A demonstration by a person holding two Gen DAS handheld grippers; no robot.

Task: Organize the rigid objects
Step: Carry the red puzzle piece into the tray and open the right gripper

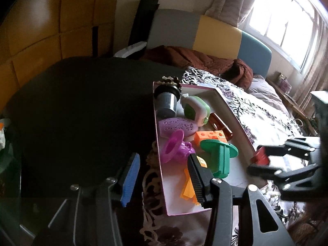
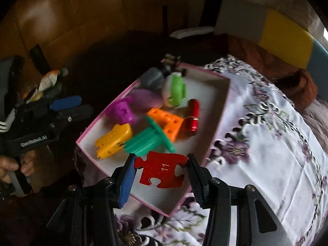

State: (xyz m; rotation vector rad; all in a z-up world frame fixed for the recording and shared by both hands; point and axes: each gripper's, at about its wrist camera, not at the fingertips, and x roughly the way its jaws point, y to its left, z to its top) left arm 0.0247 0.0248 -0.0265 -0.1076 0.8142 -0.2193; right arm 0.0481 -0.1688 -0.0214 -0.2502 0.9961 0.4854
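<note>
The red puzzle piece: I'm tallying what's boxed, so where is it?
Right wrist view, bottom centre: the red puzzle piece sits clamped in the right gripper, above the pink-edged box, near the green spool.

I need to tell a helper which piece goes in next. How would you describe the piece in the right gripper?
Find the pink-edged box on the flowered cloth. Over its near corner, the right gripper holds a flat red jigsaw piece, the only one marked 11.

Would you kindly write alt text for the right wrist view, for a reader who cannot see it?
The right gripper holds a red puzzle piece marked 11 over the near end of a pink-edged white box of small toys, on a flowered cloth. At left, a hand holds the left gripper.
</note>
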